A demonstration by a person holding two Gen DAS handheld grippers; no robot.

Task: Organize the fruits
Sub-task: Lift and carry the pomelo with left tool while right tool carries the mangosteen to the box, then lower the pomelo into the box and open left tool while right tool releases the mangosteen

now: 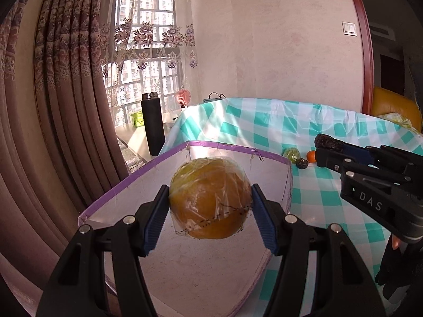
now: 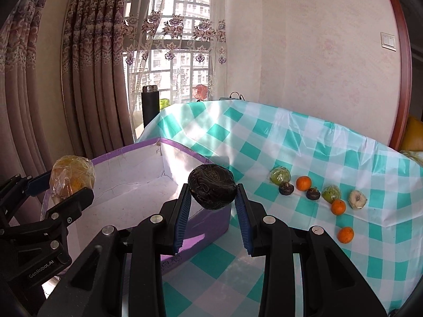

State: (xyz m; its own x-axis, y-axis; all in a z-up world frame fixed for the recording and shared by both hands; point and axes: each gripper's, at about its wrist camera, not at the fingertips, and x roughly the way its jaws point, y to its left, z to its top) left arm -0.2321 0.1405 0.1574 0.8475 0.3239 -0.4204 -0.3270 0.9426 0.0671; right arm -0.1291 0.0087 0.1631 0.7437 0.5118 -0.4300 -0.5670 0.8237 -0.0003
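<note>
My left gripper (image 1: 210, 211) is shut on a large orange fruit wrapped in clear film (image 1: 210, 198) and holds it over the white box with purple rim (image 1: 185, 264). The wrapped orange fruit also shows in the right wrist view (image 2: 72, 178), at the left over the box (image 2: 127, 200). My right gripper (image 2: 212, 206) is shut on a dark round wrinkled fruit (image 2: 212, 190), above the box's right wall. In the left wrist view the right gripper (image 1: 327, 145) comes in from the right. Several small fruits lie on the checked cloth: small oranges (image 2: 303, 183), dark ones (image 2: 286, 188), wrapped green ones (image 2: 280, 175).
The table carries a teal and white checked cloth (image 2: 304, 145). A pale cut fruit (image 2: 357, 199) lies at the right. A black flask (image 2: 150, 105) and a pink fan (image 2: 201, 91) stand behind by the window. Curtains hang at the left, a wall behind.
</note>
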